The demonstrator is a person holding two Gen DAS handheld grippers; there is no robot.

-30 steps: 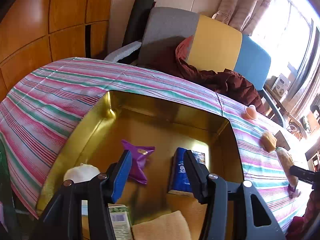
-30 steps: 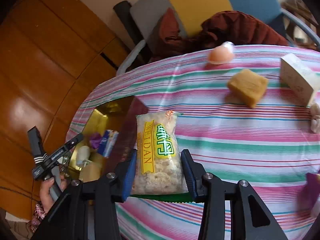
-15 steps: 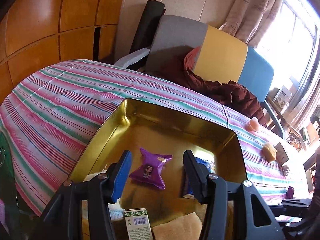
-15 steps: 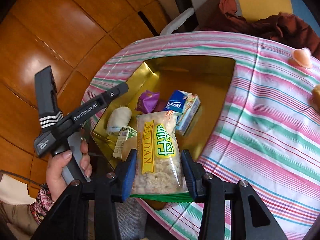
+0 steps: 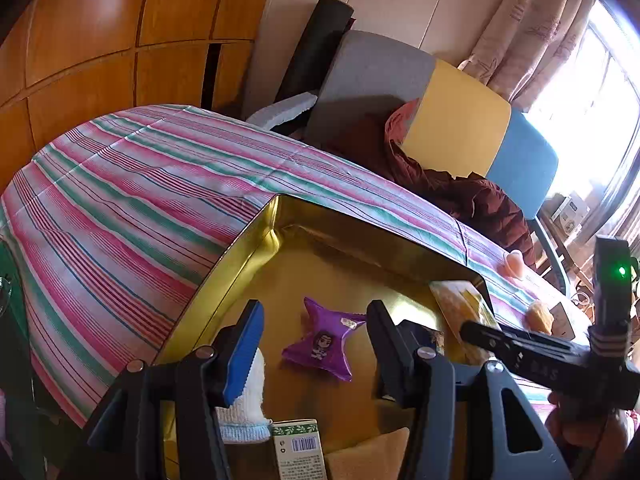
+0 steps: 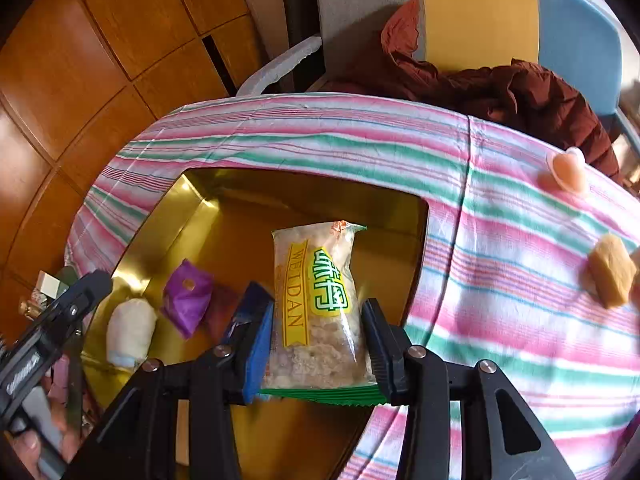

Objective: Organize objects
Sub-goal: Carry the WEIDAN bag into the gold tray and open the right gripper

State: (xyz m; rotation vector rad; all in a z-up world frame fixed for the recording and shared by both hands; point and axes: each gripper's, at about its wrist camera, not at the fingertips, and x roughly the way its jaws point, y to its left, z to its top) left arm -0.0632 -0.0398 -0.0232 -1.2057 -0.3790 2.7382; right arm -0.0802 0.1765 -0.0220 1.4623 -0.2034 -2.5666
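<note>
Holding snack packet (image 6: 316,304) above gold tray (image 6: 160,220), right gripper (image 6: 318,344) clamped.

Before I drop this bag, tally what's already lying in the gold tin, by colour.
Purple packet: 1
White roll: 1
Blue pack: 1
Green-and-white carton: 1
Tan pad: 1
Total: 5, not counting the WEIDAN bag held in the right hand-held gripper above the gold tin.
</note>
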